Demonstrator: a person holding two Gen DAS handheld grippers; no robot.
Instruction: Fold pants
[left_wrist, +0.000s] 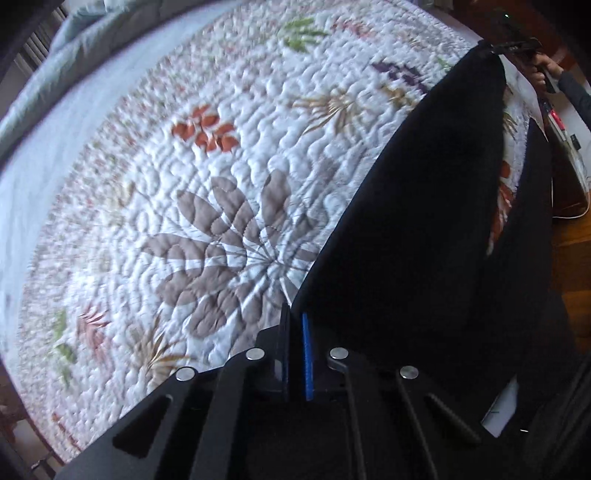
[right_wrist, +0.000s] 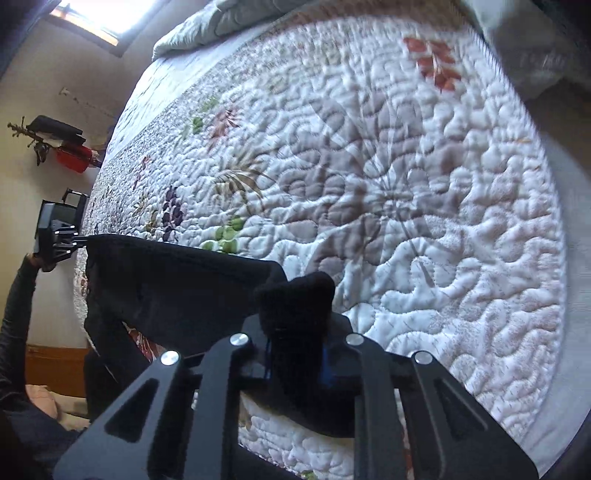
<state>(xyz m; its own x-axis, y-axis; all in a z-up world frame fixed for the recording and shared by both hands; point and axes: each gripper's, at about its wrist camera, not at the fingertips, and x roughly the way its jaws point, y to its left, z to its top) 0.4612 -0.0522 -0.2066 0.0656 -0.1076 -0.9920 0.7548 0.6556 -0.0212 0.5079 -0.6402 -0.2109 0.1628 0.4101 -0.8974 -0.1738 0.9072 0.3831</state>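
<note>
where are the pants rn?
The black pants hang stretched between the left gripper and right gripper, lifted above the floral quilt, near its right edge in the left wrist view.

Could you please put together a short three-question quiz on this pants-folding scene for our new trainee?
1. True or false: the left gripper is shut on an edge of the black fabric pants.
2. What is bunched between the fingers of the right gripper: A) a pillow, B) black pants fabric, C) nothing?
3. What surface lies under the pants?

Key:
1. True.
2. B.
3. A white quilted bedspread with leaf prints, with the pants held stretched above it between the two grippers.
</note>
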